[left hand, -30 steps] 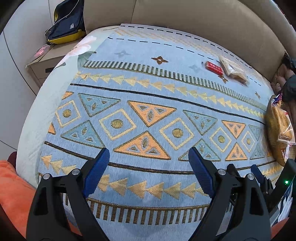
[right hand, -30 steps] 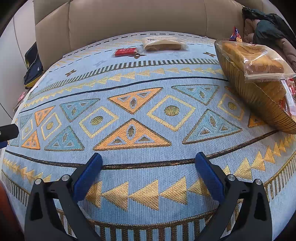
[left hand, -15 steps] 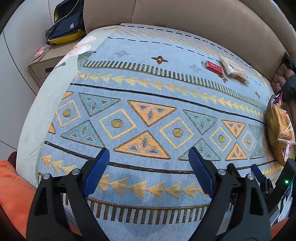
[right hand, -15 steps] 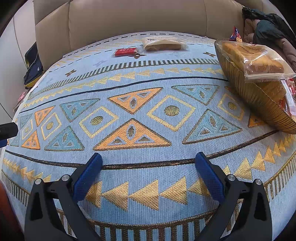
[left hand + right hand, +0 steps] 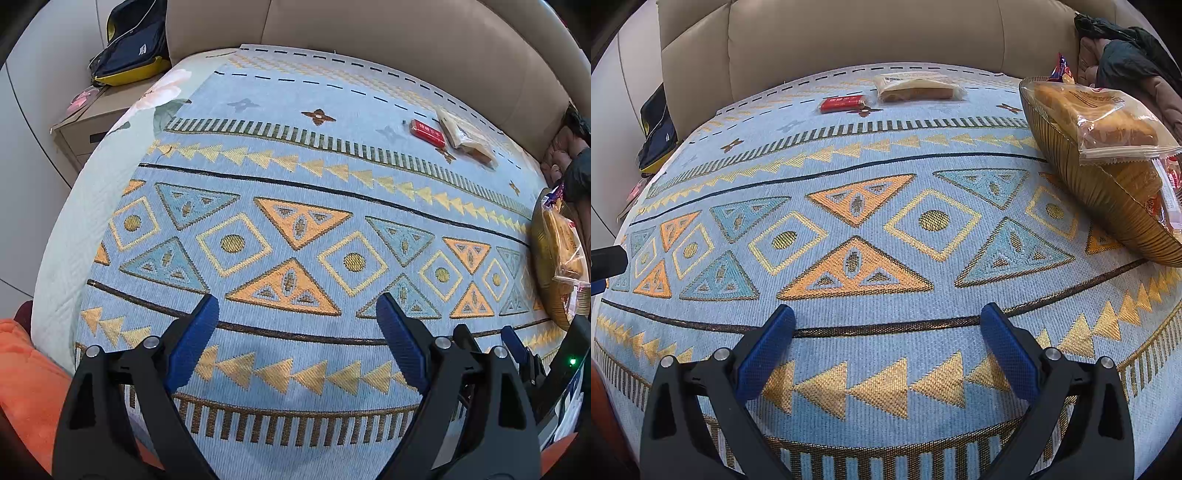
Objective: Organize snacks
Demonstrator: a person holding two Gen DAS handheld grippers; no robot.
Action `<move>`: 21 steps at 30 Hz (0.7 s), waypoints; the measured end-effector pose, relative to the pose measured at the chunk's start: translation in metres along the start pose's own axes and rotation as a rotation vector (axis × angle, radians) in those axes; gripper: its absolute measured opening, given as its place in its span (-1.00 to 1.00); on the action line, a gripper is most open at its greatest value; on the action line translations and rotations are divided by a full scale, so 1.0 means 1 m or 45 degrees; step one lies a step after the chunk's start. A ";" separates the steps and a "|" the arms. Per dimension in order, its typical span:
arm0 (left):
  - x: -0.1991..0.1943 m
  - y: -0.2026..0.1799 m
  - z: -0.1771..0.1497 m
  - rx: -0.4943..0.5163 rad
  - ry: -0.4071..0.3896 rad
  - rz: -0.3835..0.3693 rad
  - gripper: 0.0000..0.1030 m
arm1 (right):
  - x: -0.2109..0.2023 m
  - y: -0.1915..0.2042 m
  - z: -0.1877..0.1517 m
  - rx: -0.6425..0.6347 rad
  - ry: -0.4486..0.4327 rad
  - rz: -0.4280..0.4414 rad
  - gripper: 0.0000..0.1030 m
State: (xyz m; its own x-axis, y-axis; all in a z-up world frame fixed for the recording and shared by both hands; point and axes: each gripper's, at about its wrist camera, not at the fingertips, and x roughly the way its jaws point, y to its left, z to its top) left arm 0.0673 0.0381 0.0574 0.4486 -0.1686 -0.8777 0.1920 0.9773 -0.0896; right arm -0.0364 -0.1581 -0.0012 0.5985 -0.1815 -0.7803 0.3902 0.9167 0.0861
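Hovering over the patterned blue blanket (image 5: 886, 206), I am holding my left gripper (image 5: 295, 325) with its blue pads (image 5: 192, 339) spread wide and pinching nothing, only woven triangles lying between them. My right gripper (image 5: 886, 332) is hanging just the same, its pads (image 5: 1008, 350) standing far apart and gripping nothing. In the left wrist view, part of my right gripper is showing at about four o'clock, close beside my left one. Farther out, in the right wrist view, a ribbed golden basket (image 5: 1100, 192) is sitting on the blanket at about two o'clock, and a clear bag of bread (image 5: 1097, 122) is lying across its rim, with more wrapped snacks tucked under it that I cannot make out. Beyond that, near the blanket's far edge at twelve o'clock, a small red packet (image 5: 844, 104) is lying flat, and a clear-wrapped cake slice (image 5: 916, 88) is resting just beside it at its right, apart from the basket. Behind them a beige padded headboard (image 5: 868, 37) is rising. At ten o'clock a dark blue and yellow bag (image 5: 657, 136) is sitting off the bed, and at one o'clock dark clothes (image 5: 1126, 55) are lying heaped.
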 end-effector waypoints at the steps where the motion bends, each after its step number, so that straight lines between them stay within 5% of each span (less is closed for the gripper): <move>1: 0.000 0.000 0.000 0.001 0.000 -0.001 0.69 | 0.000 0.000 0.000 0.000 0.000 0.000 0.91; 21: 0.008 -0.001 -0.003 0.014 0.038 0.001 0.70 | 0.000 -0.001 0.000 0.000 -0.001 -0.001 0.91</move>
State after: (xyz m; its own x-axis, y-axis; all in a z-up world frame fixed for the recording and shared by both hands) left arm 0.0675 0.0361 0.0492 0.4224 -0.1636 -0.8915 0.2014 0.9759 -0.0836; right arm -0.0369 -0.1585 -0.0014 0.5989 -0.1823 -0.7798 0.3907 0.9165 0.0859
